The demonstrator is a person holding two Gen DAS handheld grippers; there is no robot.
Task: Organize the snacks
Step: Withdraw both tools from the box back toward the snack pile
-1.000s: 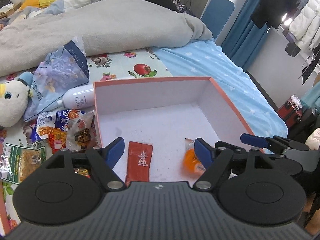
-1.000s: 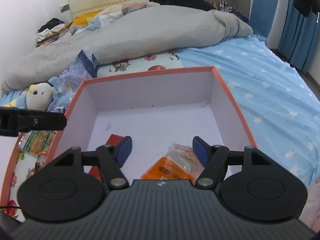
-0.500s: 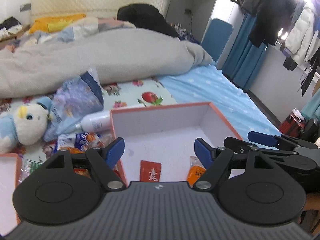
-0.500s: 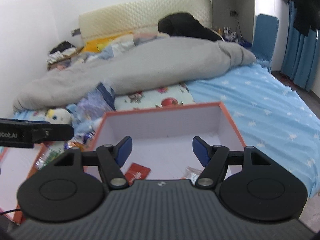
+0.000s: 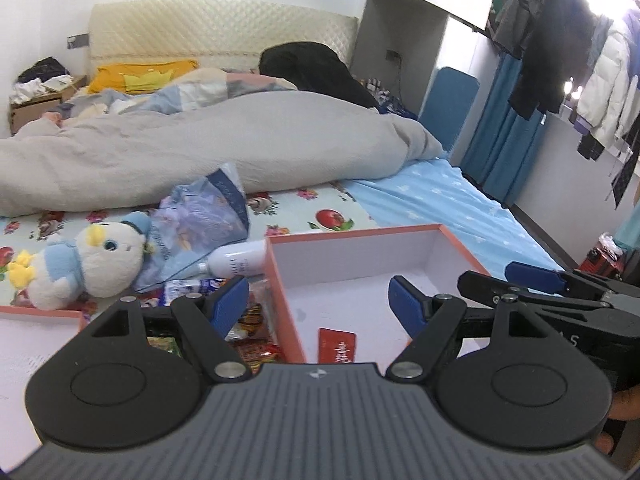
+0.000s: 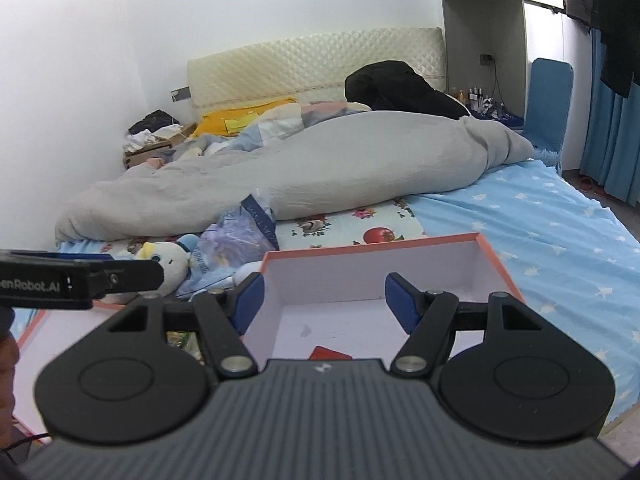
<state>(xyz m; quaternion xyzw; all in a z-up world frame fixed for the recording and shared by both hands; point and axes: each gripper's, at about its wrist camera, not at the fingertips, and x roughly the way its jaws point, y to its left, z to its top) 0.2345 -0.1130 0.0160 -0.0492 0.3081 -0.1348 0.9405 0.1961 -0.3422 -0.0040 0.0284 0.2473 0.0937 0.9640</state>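
Observation:
An orange-rimmed white box (image 5: 356,236) (image 6: 372,249) lies open on the bed. A red snack packet (image 5: 337,345) (image 6: 330,353) lies on its floor near the front. My left gripper (image 5: 319,298) is open and empty, held above the box's near left wall. My right gripper (image 6: 324,298) is open and empty, above the box's near side; it also shows in the left wrist view (image 5: 532,276). Loose snack packets (image 5: 252,330) lie left of the box, partly hidden by my left gripper.
A white and blue plush toy (image 5: 86,262), a blue tissue pack (image 5: 200,220) and a white bottle (image 5: 236,262) lie left of the box. A second orange-rimmed tray (image 5: 24,312) is at the far left. A grey duvet (image 5: 200,152) covers the bed behind.
Both grippers have lifted and drawn back from inside the box, so the view now tilts up over the bed. The orange snack packet in the box has dropped out of sight.

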